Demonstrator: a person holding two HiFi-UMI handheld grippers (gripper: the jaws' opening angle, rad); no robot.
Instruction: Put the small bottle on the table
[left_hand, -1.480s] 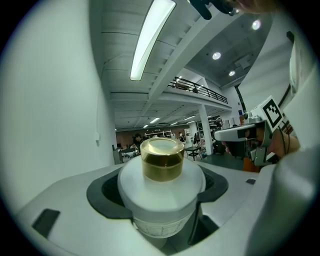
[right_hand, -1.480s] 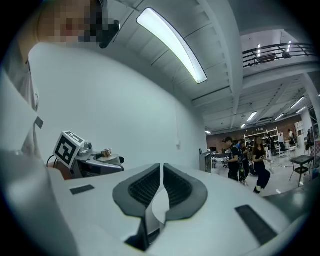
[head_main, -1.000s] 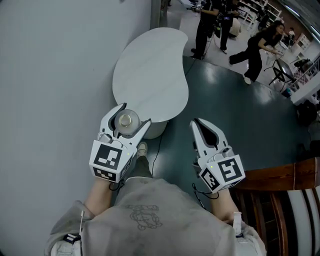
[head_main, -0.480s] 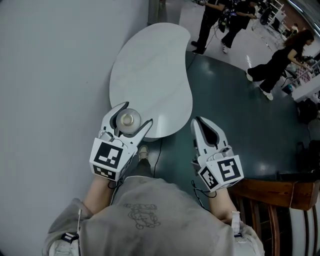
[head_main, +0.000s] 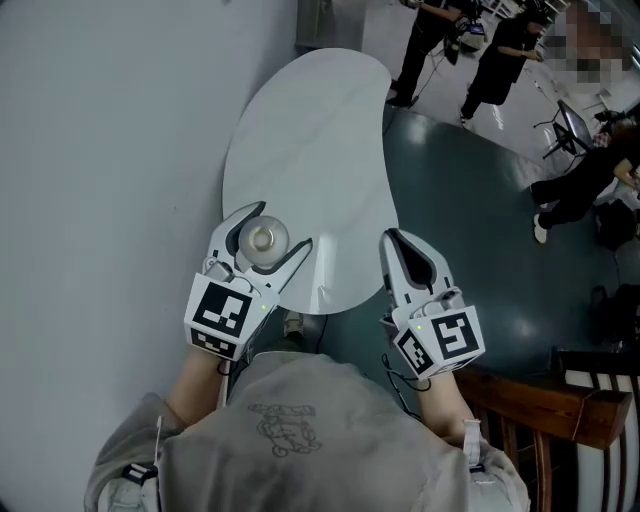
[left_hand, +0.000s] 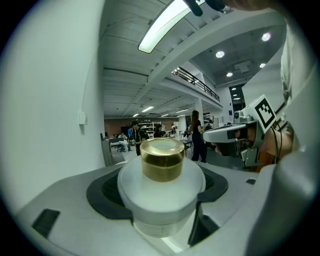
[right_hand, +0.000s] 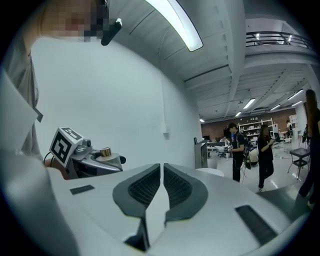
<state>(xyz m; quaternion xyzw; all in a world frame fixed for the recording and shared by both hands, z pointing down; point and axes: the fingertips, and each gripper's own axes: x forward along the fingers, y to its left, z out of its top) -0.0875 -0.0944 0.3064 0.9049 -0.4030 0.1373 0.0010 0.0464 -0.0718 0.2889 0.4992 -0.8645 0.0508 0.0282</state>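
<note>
Head view. The left tool (head_main: 272, 235) is clamped on the small bottle (head_main: 262, 240), which stands upright between the jaws with its cap facing the camera. Tool and bottle sit over the near left part of the white, kidney-shaped surface (head_main: 310, 130). Whether the bottle's base touches the surface cannot be told from this angle. The right tool (head_main: 392, 240) is at the near right edge of the surface, with its jaws drawn together and nothing between them. A pale wall (head_main: 100, 150) runs along the left side of the surface, and dark floor (head_main: 470, 200) lies to its right. Several people (head_main: 500, 60) stand beyond the far end of the surface. Part of a wooden chair (head_main: 560, 400) shows well to the near right of the surface.

Left gripper view. The jaws press against the bottle's white body on both sides, with the dark pads (left_hand: 107, 192) against it. The gold cap (left_hand: 161, 159) rises above the jaws, upright. The right tool shows at the right of this view, beside the bottle.

Right gripper view. The two jaws meet, leaving only a thin slit, and they hold nothing. The left tool shows at the left with the gold cap standing above it. A pale edge of the surface shows beyond the jaw tips.
</note>
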